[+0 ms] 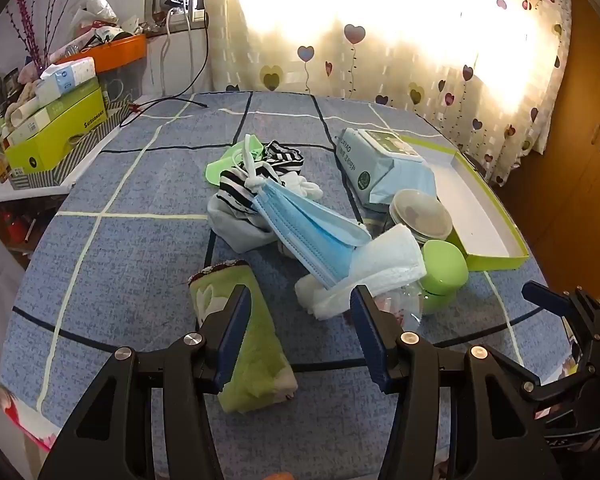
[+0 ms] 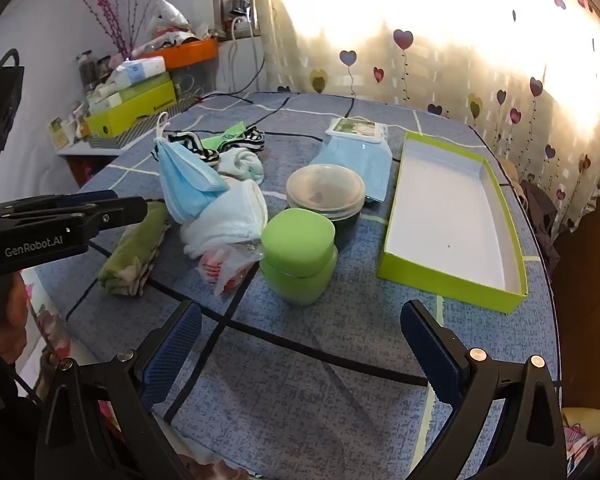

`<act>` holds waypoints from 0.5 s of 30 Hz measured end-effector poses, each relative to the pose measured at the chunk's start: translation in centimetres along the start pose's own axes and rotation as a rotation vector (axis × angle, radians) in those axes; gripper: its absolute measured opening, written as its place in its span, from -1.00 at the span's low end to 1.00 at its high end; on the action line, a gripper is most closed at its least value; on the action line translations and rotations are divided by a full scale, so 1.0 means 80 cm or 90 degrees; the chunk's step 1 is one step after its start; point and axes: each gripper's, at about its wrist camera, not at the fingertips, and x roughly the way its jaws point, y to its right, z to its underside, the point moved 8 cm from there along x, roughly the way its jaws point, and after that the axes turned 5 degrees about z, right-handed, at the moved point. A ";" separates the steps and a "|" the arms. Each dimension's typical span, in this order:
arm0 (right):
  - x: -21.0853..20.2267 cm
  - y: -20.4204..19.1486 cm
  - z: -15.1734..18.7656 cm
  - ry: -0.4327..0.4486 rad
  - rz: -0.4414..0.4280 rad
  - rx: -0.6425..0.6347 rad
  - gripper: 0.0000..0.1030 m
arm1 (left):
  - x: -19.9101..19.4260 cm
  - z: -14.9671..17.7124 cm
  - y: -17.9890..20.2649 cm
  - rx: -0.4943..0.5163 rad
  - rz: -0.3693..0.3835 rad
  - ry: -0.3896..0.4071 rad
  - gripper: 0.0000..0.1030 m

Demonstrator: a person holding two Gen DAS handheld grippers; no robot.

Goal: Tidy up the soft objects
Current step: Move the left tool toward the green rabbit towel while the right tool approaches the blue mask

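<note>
Soft objects lay heaped mid-bench, both grippers empty with fingers apart.

On the blue-checked bench (image 2: 340,360) a blue face mask (image 1: 312,224) rested across a folded white towel (image 1: 380,268) and striped socks (image 1: 240,188), with a rolled green cloth (image 1: 252,344) lying just beside the heap. The left gripper (image 1: 300,332) hovered over that cloth, its fingers spread wide. The right gripper (image 2: 300,344) hung above bare bench near a green jar (image 2: 300,256), fingers likewise apart. An open green box (image 2: 452,220) sat to the right, a wipes pack (image 2: 356,152) behind.
</note>
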 end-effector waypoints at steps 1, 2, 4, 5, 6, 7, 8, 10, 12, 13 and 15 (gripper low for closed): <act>0.000 0.000 -0.001 0.004 0.000 0.000 0.96 | 0.000 0.000 0.000 0.001 0.000 -0.001 0.03; 0.000 0.000 -0.002 0.007 0.001 0.000 0.96 | 0.000 0.000 0.000 0.002 0.000 -0.002 0.03; 0.000 0.000 -0.002 0.007 0.000 0.002 0.96 | 0.000 0.001 0.000 0.003 0.000 -0.004 0.03; 0.000 0.000 -0.003 0.006 0.000 0.003 0.96 | 0.002 0.006 0.000 0.003 -0.001 -0.003 0.02; 0.000 0.000 -0.003 0.006 -0.001 0.004 0.96 | 0.002 0.007 0.000 0.003 0.000 -0.003 0.03; 0.000 -0.002 -0.003 0.006 -0.001 0.003 0.96 | 0.001 0.008 -0.001 0.002 0.000 -0.003 0.02; 0.000 -0.004 -0.004 0.007 -0.004 0.001 0.96 | 0.001 0.009 -0.001 0.002 0.000 -0.004 0.02; -0.002 -0.008 -0.004 0.009 -0.011 -0.001 0.96 | -0.001 0.013 -0.001 0.002 -0.003 -0.004 0.03; -0.002 -0.017 -0.008 0.012 -0.017 -0.005 0.96 | 0.006 0.011 -0.001 -0.002 0.000 -0.013 0.03; -0.002 -0.019 -0.008 0.013 -0.018 -0.006 0.96 | 0.006 0.012 -0.001 -0.003 -0.001 -0.013 0.03; -0.001 -0.020 -0.008 0.011 -0.020 -0.008 0.96 | 0.004 0.010 -0.006 -0.005 0.003 -0.015 0.03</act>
